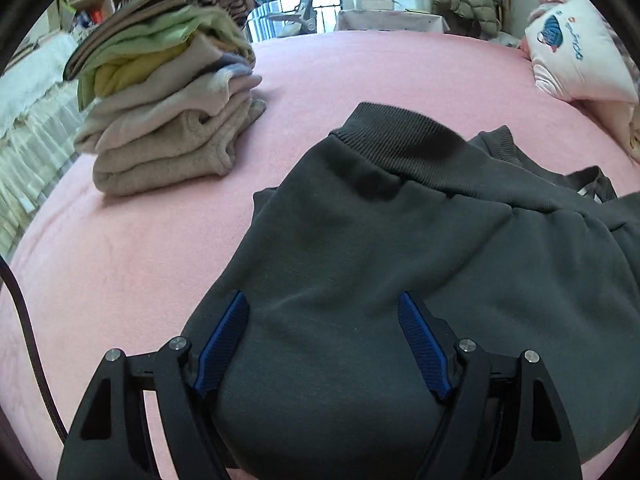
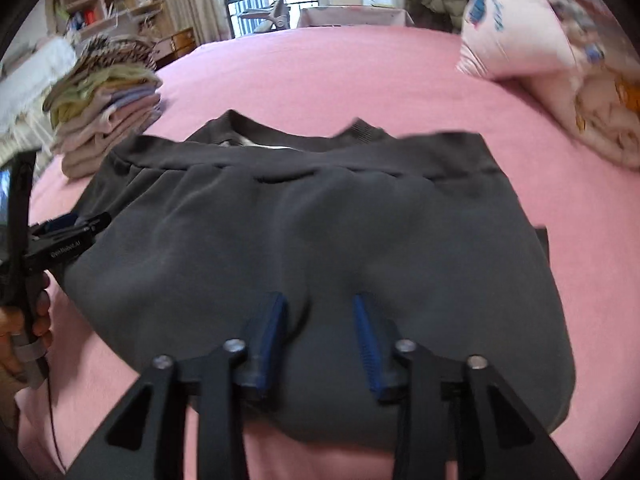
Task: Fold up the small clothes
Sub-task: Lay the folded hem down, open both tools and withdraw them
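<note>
1. A dark grey sweatshirt (image 2: 320, 248) lies on the pink bed (image 2: 360, 80), already doubled so its ribbed hem band (image 2: 304, 160) sits over the collar at the far edge.
2. A stack of folded clothes (image 1: 168, 112) stands on the bed to the left of the sweatshirt, apart from it.
3. The left hand-held gripper (image 1: 324, 308) is spread wide over the near fold, grasping nothing.
4. The right hand-held gripper (image 2: 318, 312) is also released, jaws partly apart above the near edge; a small pucker of cloth lies between them.
5. The fold looks midway. Judging by this, the next move calls for pinching the near or side edge and folding the sweatshirt again into a compact square.
6. A pillow (image 1: 576, 56) lies to the right of the sweatshirt.
</note>
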Motion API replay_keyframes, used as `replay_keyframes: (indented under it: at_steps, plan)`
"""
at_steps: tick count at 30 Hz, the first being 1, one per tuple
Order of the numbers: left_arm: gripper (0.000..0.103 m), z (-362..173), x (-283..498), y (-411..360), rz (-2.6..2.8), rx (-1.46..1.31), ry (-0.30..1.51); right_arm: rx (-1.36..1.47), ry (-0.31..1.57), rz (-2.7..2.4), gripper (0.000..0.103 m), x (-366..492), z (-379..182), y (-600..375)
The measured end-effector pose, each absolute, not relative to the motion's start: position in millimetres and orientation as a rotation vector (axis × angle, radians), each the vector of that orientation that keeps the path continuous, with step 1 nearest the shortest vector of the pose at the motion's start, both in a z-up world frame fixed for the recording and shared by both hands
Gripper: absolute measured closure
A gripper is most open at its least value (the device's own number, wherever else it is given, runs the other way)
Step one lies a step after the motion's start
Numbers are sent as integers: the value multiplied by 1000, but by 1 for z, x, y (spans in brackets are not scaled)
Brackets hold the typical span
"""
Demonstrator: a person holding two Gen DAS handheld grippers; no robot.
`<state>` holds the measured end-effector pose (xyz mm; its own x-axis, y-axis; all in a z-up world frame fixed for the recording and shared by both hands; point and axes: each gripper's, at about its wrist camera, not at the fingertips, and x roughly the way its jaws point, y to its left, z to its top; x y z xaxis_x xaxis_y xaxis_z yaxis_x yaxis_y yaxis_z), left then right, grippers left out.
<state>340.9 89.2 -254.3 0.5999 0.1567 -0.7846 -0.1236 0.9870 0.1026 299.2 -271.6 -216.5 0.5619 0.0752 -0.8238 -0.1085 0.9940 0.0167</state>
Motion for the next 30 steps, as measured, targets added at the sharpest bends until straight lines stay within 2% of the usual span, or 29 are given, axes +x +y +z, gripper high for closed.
replay_keyframes:
  at_steps: [1, 4, 5, 7, 11, 17, 23, 27, 30]
  plan:
    - [25, -256, 342, 91, 161, 23, 917, -72, 959, 56, 90, 297, -218, -277]
    - [23, -258, 342, 91, 164, 26, 913, -40, 971, -32, 91, 293, -222, -315]
    - [23, -258, 342, 90, 165, 31, 909, -9, 980, -38, 103, 292, -225, -330]
    - [23, -259, 342, 89, 163, 35, 903, 54, 992, -4, 103, 290, -230, -348]
    - [21, -259, 340, 89, 152, 30, 898, -39, 975, -33, 103, 288, -237, -336]
    - [21, -261, 343, 91, 147, 32, 911, -7, 988, -73, 103, 289, -245, -332]
    - [21, -251, 349, 90, 128, 41, 987, -1, 1003, -100, 103, 290, -237, -324]
    - [21, -222, 342, 102, 80, -31, 1029, 37, 997, -98, 96, 281, -212, -316]
    - [21, -190, 324, 124, 71, -138, 1013, 31, 944, -70, 86, 265, -186, -304]
